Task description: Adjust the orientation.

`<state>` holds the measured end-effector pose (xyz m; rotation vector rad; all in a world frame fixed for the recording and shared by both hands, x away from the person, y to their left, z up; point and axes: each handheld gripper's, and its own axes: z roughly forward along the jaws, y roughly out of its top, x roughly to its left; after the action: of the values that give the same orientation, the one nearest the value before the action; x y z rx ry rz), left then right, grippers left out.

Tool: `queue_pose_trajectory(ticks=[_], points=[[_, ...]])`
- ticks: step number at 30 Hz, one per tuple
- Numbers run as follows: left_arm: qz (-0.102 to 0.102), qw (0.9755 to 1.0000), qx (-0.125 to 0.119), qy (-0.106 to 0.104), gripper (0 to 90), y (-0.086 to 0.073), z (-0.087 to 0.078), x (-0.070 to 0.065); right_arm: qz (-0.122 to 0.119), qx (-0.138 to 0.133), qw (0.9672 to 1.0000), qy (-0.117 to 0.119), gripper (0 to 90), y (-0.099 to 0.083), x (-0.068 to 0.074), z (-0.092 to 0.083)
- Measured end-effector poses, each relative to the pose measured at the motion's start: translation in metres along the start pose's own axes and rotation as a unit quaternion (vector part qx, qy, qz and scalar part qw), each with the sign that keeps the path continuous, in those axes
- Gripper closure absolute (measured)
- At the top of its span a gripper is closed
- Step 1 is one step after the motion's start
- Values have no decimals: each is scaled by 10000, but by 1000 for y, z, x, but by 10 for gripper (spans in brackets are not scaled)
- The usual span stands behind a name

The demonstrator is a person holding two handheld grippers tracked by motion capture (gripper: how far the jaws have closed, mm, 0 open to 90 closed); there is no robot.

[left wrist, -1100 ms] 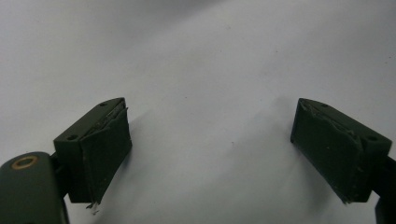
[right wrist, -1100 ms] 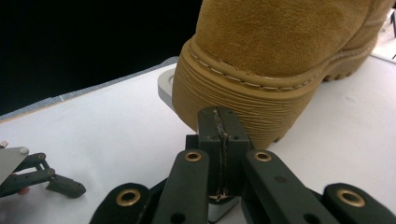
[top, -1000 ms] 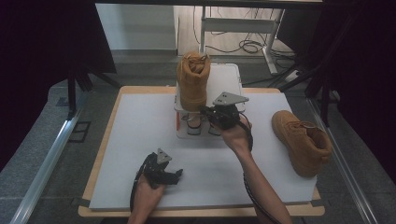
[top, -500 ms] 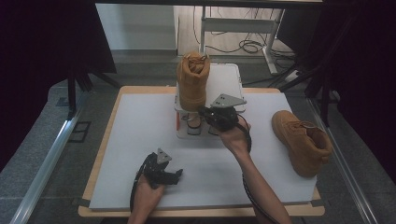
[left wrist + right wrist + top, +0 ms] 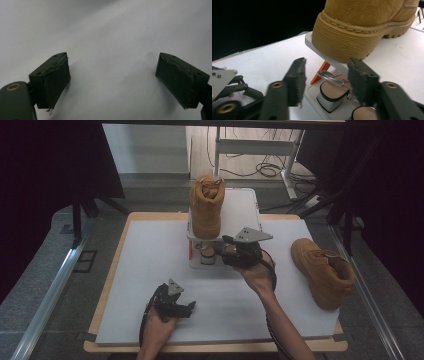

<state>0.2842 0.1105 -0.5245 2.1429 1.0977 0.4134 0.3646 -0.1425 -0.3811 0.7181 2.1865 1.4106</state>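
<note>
**Right jaws spring apart at the shoe stand**

Here's the right gripper [image 5: 220, 251], up against the near edge of the white shoe stand [image 5: 240, 210] at the far middle of the table, and its jaws have just been opening. In the right gripper view they now stand apart with a gap between them, pads pressing on nothing. Between the jaws and just beyond sits a small metal clasp [image 5: 331, 77] under the stand's raised shelf, above a tan-topped pad [image 5: 333, 93]; whether either jaw tip touches the clasp, I cannot tell. An orange strut [image 5: 320, 72] slants beneath that shelf.

On top of the shelf stands a tan suede boot [image 5: 206, 205], upright, its ribbed sole looming right over the jaws in the right gripper view. Its partner, a second tan boot [image 5: 322, 270], stands on the white tabletop [image 5: 150, 270] well off to the right, near that edge.

Down at the near edge, the left gripper [image 5: 189, 308] rests low over the bare tabletop, jaws spread wide, nothing between them.
</note>
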Motion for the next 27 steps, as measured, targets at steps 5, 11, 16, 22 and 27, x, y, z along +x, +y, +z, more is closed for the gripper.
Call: queue_pose_trajectory(ticks=[5,11,16,22,27], points=[[-4,10000,5,2,118,0,0,0,-142,29,9998,-140,354,-5,1,-8],[8,10000,14,6,118,0,0,0,-60,0,9999,-127,200,-11,0,-15],[12,10000,18,9,117,0,0,0,-3,22,9999,-120,141,-17,-1,-20],[10,10000,16,9,117,0,0,0,108,-54,9998,-159,89,-24,-4,-30],[6,10000,15,8,118,0,0,0,112,-8,9998,-167,26,-30,-8,-38]])
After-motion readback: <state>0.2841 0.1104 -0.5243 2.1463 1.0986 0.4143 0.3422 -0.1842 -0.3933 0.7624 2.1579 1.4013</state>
